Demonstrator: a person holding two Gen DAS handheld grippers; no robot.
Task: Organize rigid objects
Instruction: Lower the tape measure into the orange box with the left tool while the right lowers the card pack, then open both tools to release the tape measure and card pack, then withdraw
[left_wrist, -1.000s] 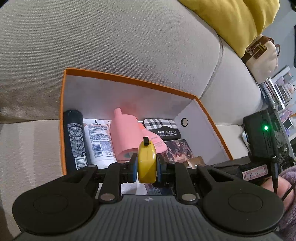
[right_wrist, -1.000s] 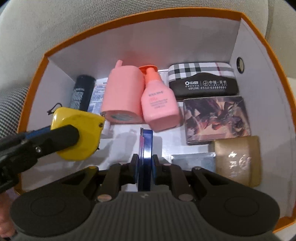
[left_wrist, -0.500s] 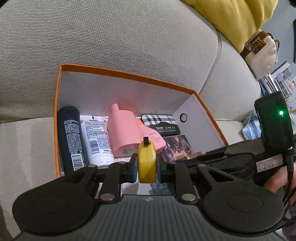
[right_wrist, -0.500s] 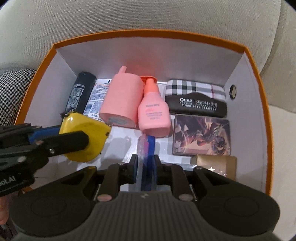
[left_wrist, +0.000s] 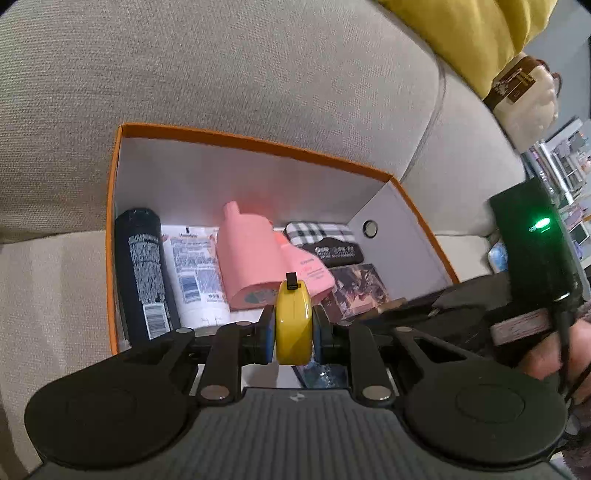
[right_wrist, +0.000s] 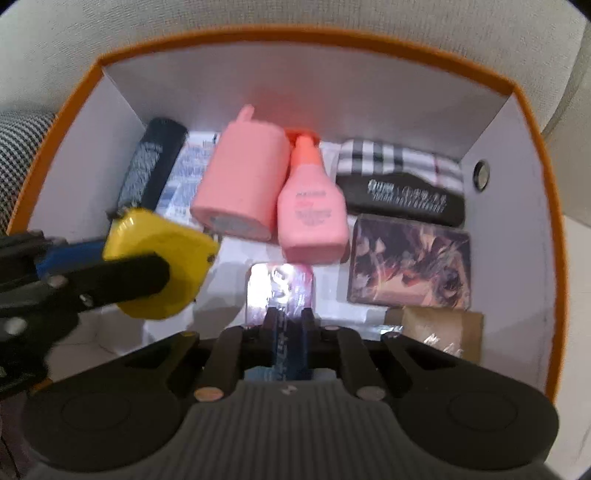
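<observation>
Over the orange-rimmed cardboard box (right_wrist: 532, 122) on woven grey upholstery, the left gripper (left_wrist: 293, 328) clamps a glossy yellow rounded tape measure (left_wrist: 293, 325), while the right gripper (right_wrist: 286, 325) pinches a flat shiny blue packet (right_wrist: 280, 291).

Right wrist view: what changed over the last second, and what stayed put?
The blue packet in the right gripper tipped from edge-on to lying flatter, glossy face up. The left gripper kept its hold on the yellow tape measure. Items in the orange box stayed put.
</observation>
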